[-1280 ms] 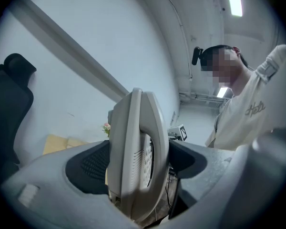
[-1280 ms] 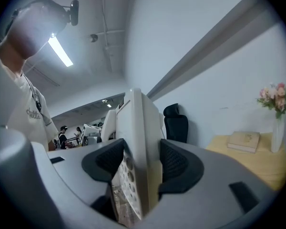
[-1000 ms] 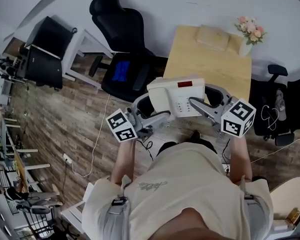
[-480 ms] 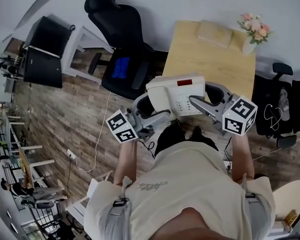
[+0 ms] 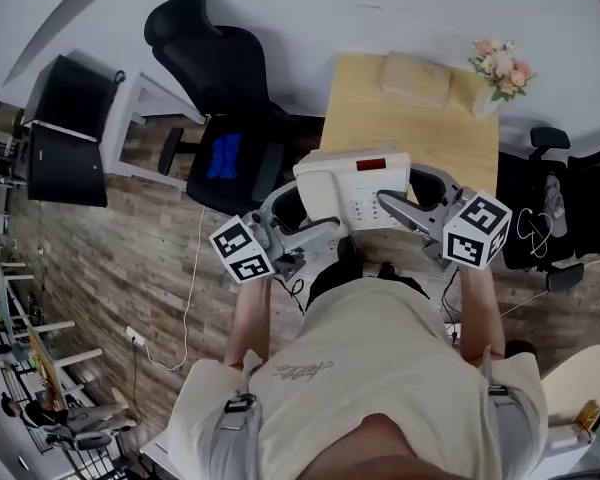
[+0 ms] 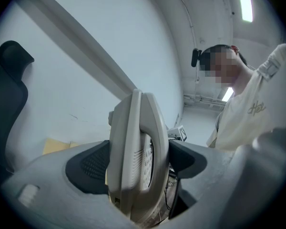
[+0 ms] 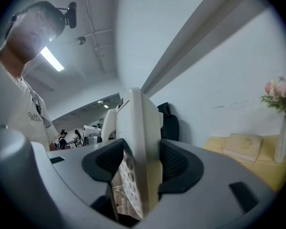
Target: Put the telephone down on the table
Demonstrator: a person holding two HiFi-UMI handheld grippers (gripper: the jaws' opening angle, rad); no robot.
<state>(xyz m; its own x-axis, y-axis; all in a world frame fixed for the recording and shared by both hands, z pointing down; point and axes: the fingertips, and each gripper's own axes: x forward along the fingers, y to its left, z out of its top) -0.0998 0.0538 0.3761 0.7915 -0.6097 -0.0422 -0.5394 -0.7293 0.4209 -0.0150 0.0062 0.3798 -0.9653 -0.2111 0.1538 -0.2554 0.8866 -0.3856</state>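
Two grippers held the cream telephone (image 5: 352,190) between them in front of the person's chest. The left gripper (image 5: 305,216) was clamped on its handset end and the right gripper (image 5: 410,194) on the edge beside the keypad. The telephone was roughly level, keypad and red display up, in line with the near edge of the wooden table (image 5: 420,128), held up off it. Farther on, a beige book (image 5: 416,78) lay near the far edge and a vase of pink flowers (image 5: 498,66) stood at the far right corner. A black office chair (image 5: 220,78) stood left of the table.

Script lettering on the person's shirt (image 5: 305,370) too blurred to read, red display (image 5: 370,166) on the telephone (image 5: 330,190) unreadable
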